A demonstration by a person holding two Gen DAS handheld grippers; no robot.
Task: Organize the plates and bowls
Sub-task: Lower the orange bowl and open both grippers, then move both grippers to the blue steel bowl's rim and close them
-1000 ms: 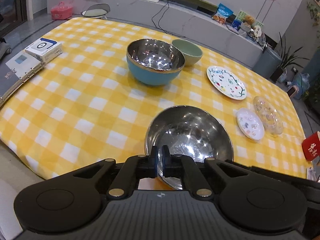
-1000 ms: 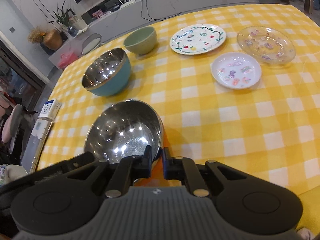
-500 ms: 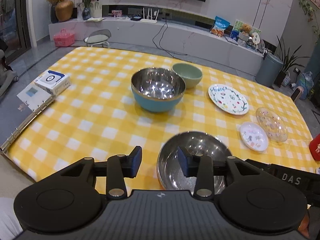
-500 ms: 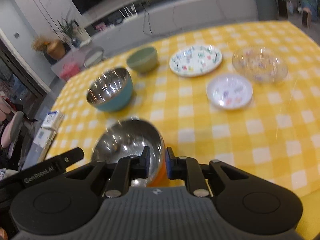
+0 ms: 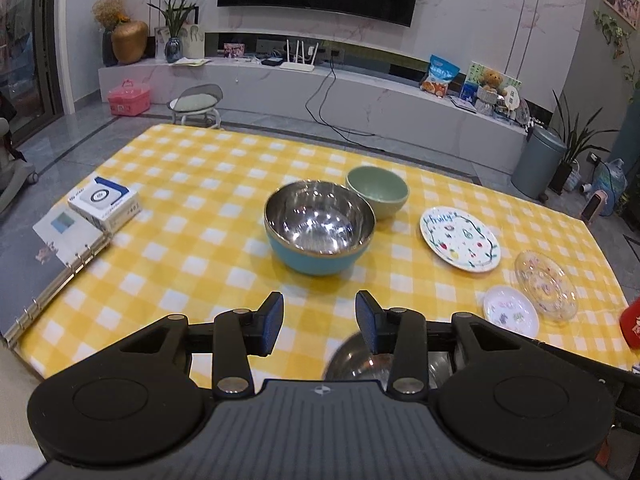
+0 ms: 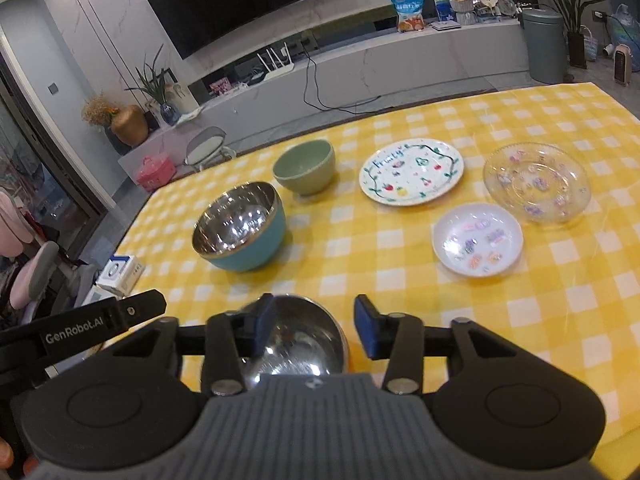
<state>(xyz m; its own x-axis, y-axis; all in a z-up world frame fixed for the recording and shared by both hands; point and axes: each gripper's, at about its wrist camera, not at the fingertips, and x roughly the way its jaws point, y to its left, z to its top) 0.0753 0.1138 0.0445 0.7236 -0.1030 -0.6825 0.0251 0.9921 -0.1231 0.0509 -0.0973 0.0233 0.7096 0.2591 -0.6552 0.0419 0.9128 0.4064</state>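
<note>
Both grippers' fingers stood apart, the right gripper [image 6: 314, 326] opening; the steel bowl [image 6: 296, 344], slick and rigid, suited rim grasps.

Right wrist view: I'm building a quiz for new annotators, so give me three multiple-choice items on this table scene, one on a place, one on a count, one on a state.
1. Where does the green bowl stand?
A. Inside the blue bowl
B. On the cloth, beyond the blue bowl
C. On the flowered plate

2. How many plates lie on the cloth?
A. Three
B. One
C. Five

3. How is the right gripper?
A. Clamped on a plate
B. Jaws apart, gripping nothing
C. Clamped on the green bowl

Key: 1 B, it stands apart, behind the blue bowl. 2 A, the flowered plate, the clear plate and the small white plate. 3 B, its jaws are opening, with the steel bowl below them unpinched.
</note>
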